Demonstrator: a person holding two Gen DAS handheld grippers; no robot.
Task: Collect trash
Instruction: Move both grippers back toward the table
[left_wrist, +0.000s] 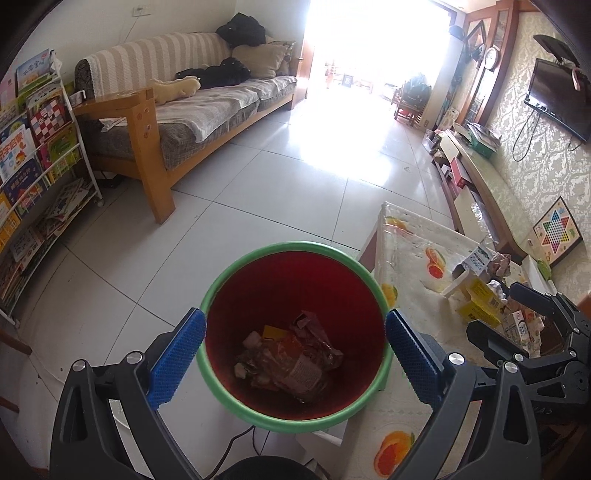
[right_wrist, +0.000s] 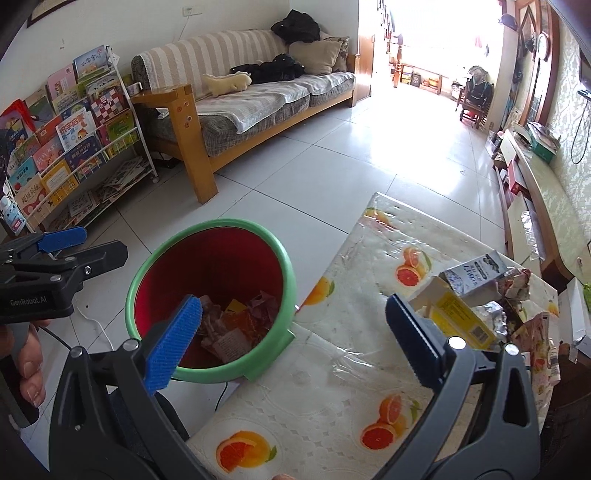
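Living room, white tiled floor; low table (right_wrist: 332, 369) under a fruit-print plastic cover. Green-rimmed red plastic bin (left_wrist: 295, 254), lower centre, already holds crumpled wrappers. Remaining trash: yellow carton (right_wrist: 461, 317), milk carton, foil, at right. Left claw (left_wrist: 295, 354) and right claw (right_wrist: 293, 341) both wide, empty. Judged step: between drops; next, reach right for the cartons.

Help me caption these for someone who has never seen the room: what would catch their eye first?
The red bin with a green rim stands on the floor by the table's corner, with crumpled wrappers at its bottom. On the fruit-print tablecloth, a heap of cartons and foil waits at the far right. Both the left gripper and the right gripper are open and empty.
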